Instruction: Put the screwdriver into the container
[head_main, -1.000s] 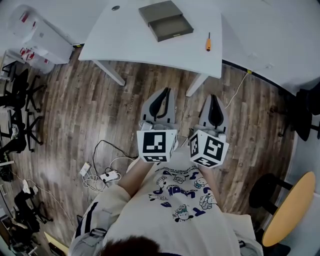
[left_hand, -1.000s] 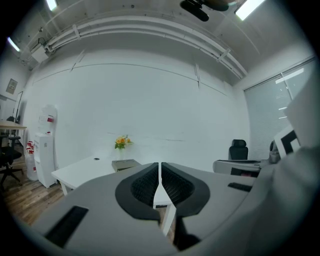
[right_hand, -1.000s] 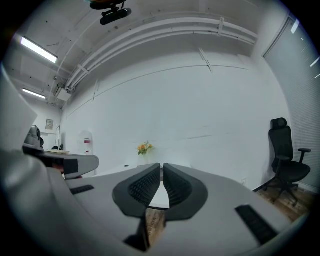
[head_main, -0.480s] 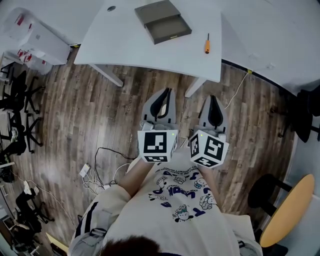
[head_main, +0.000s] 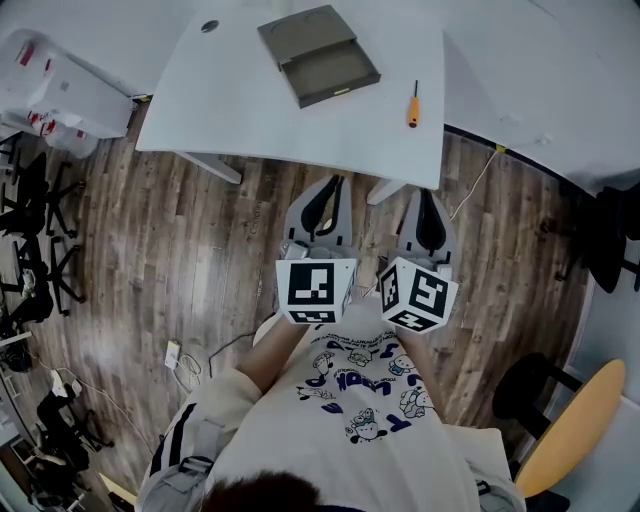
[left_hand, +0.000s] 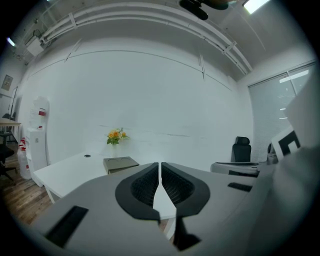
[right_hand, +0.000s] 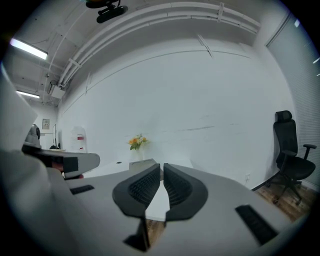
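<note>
Table (head_main: 230, 110), white, fills the upper frame. Container (head_main: 318, 55), a grey open tray, lies on it at upper centre. Below, short of the table, my left gripper (head_main: 333, 185) has its jaws pressed together, empty. Screwdriver (head_main: 414, 98) lies right of the container, apart from it, near the table's front edge. My right gripper (head_main: 426, 197), below it, is also closed on nothing. I'd reach in with the right, open wide, and close across the handle. The screwdriver looks slim: orange handle towards me, thin dark shaft pointing away.
</note>
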